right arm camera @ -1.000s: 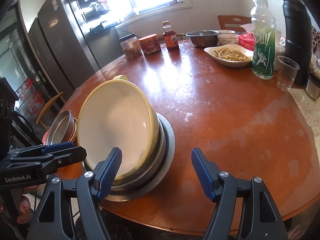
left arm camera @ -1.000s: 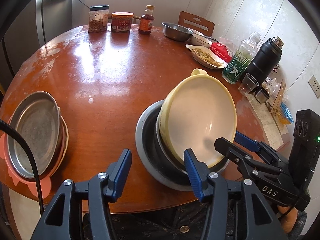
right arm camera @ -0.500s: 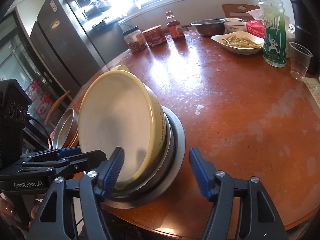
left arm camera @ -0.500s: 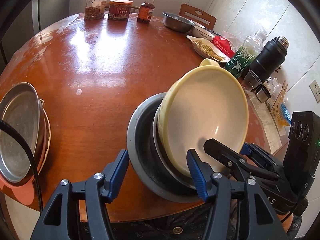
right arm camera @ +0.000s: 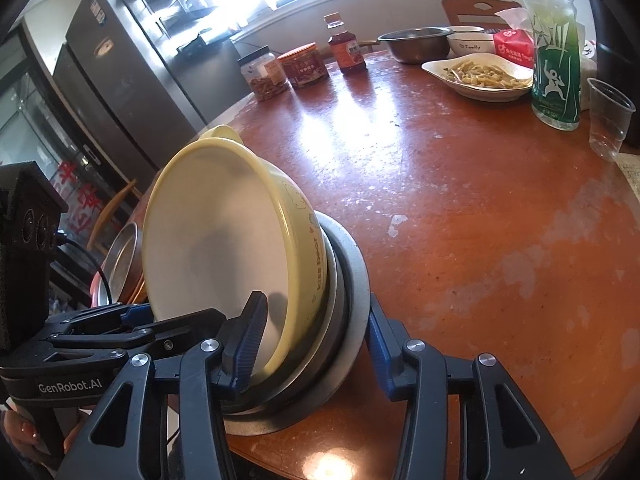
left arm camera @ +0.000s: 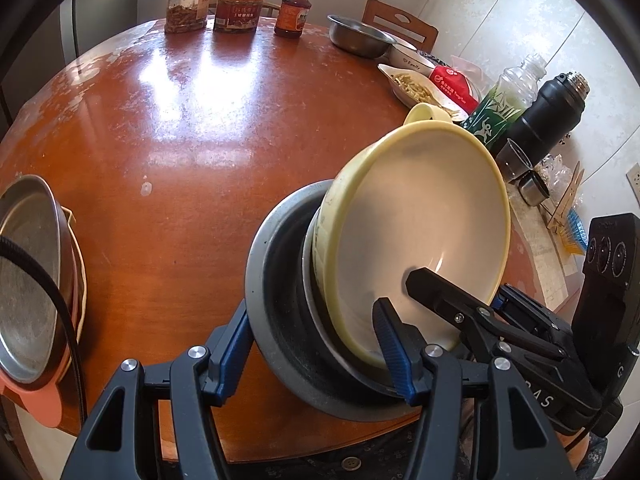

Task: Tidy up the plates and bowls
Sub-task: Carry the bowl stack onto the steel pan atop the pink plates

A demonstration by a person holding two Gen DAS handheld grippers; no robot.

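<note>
A yellow bowl [left arm camera: 420, 232] with a small handle sits nested in a stack of steel bowls [left arm camera: 280, 300] at the table's near edge; it also shows in the right wrist view [right arm camera: 224, 232]. My left gripper [left arm camera: 316, 344] is open, its fingers straddling the near left rim of the stack, one finger inside the yellow bowl. My right gripper [right arm camera: 312, 336] is open and straddles the near right rim of the stack [right arm camera: 344, 280]. A steel plate [left arm camera: 28, 272] lies on a pink plate at the far left.
Round wooden table [left arm camera: 180, 140]. At the back stand two jars [left arm camera: 188, 4] and a sauce bottle [left arm camera: 294, 8]. At the right are a steel bowl [left arm camera: 360, 36], a dish of food [left arm camera: 416, 88], a green bottle [left arm camera: 504, 104], a black flask [left arm camera: 548, 120] and a plastic cup [right arm camera: 608, 120].
Both grippers have moved forward onto the stack; their fingers now straddle its near rim from either side. The bowls have not shifted on the table.
</note>
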